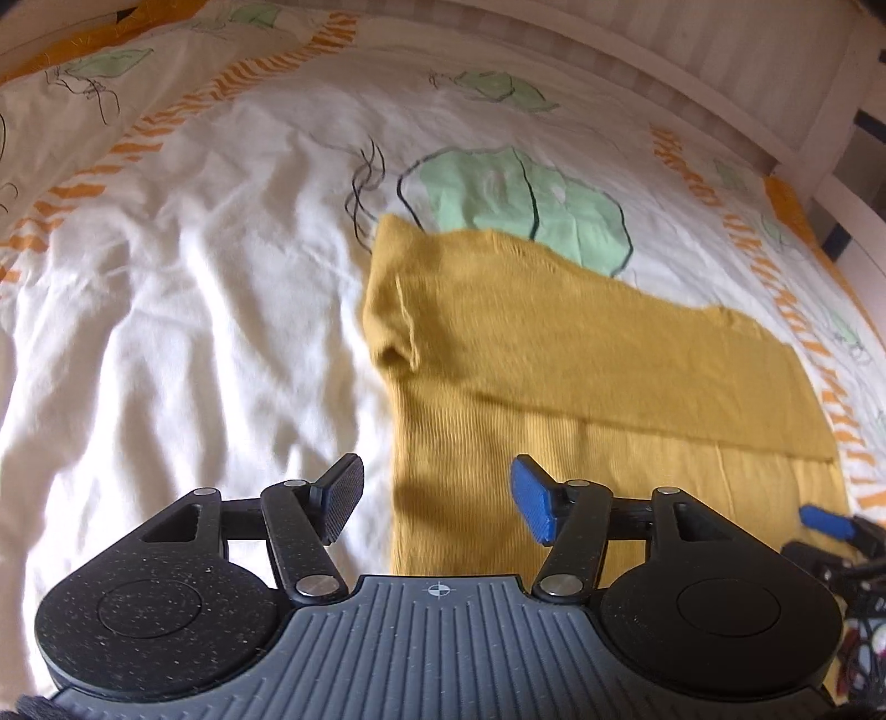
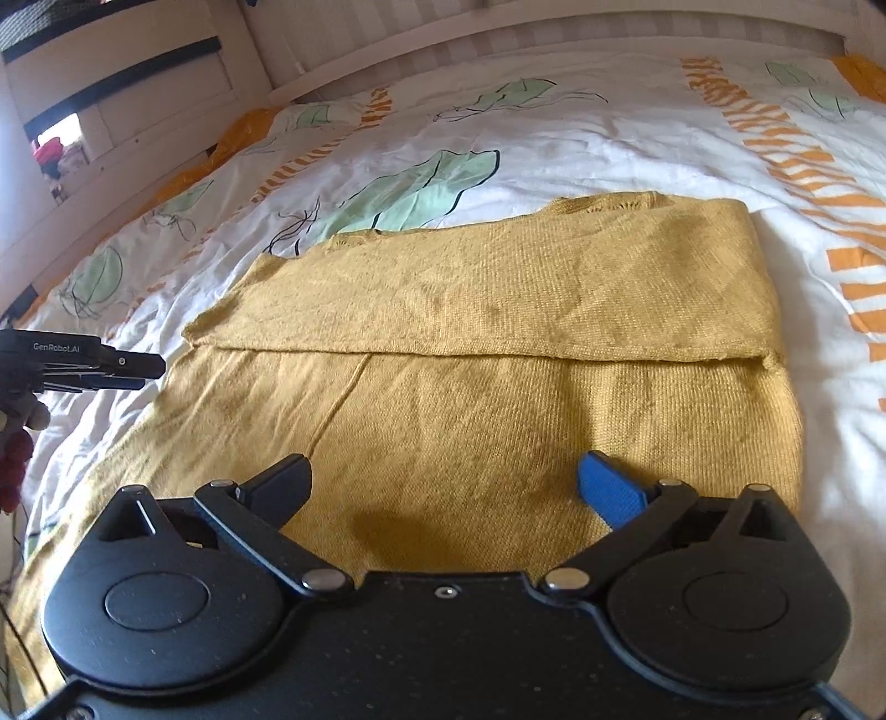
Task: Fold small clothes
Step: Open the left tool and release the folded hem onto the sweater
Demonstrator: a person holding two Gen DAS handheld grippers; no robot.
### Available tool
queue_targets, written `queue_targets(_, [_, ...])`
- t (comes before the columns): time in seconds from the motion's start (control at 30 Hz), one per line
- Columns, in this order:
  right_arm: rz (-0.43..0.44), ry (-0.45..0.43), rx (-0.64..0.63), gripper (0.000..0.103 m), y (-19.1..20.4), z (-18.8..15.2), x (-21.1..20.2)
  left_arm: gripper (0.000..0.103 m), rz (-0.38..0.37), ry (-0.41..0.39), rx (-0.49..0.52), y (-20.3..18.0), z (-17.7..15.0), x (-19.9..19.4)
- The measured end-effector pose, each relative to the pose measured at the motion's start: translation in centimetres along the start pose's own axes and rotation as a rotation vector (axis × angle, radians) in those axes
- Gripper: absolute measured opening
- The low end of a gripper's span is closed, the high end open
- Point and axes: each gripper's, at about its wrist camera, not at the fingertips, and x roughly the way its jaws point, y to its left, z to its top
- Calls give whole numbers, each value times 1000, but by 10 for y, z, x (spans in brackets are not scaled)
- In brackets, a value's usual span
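Observation:
A mustard-yellow knit garment (image 1: pixel 581 354) lies flat on the bed, its far part folded over toward me along a straight edge (image 2: pixel 470 351). My left gripper (image 1: pixel 437 501) hovers open over the garment's near left edge, with nothing between its pads. From the right wrist view it shows as a black tool (image 2: pixel 127 365) at the garment's left side. My right gripper (image 2: pixel 446 490) stands wide open just above the near, single layer of the yellow garment (image 2: pixel 498 288), holding nothing. One of its blue fingertips (image 1: pixel 825 520) shows at the right in the left wrist view.
The bed cover (image 1: pixel 183 310) is white and wrinkled, printed with green leaves and orange stripes. A white slatted bed frame (image 2: pixel 387 33) runs along the far side. A shelf unit (image 2: pixel 111 94) stands at the far left. Cables (image 1: pixel 864 626) hang at the near right.

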Motion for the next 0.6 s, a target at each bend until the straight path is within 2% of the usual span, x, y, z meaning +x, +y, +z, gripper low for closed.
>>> queue_targets(0.13, [-15,-1,-15,102,3,-5,-5,57,-8,46,20,-2,-26,-2])
queue_targets(0.3, [-45,32,-9,102,11,-10,-17,58,1,46,66,-5,-50,-22])
queue_targets(0.5, [-19,40,159,103,9,-24,-53,58,-23,65,41,3,-72,-45])
queue_targets(0.6, [-14,11,229,103,8,-35,-80,59,-32,77,36,6,-84,-55])
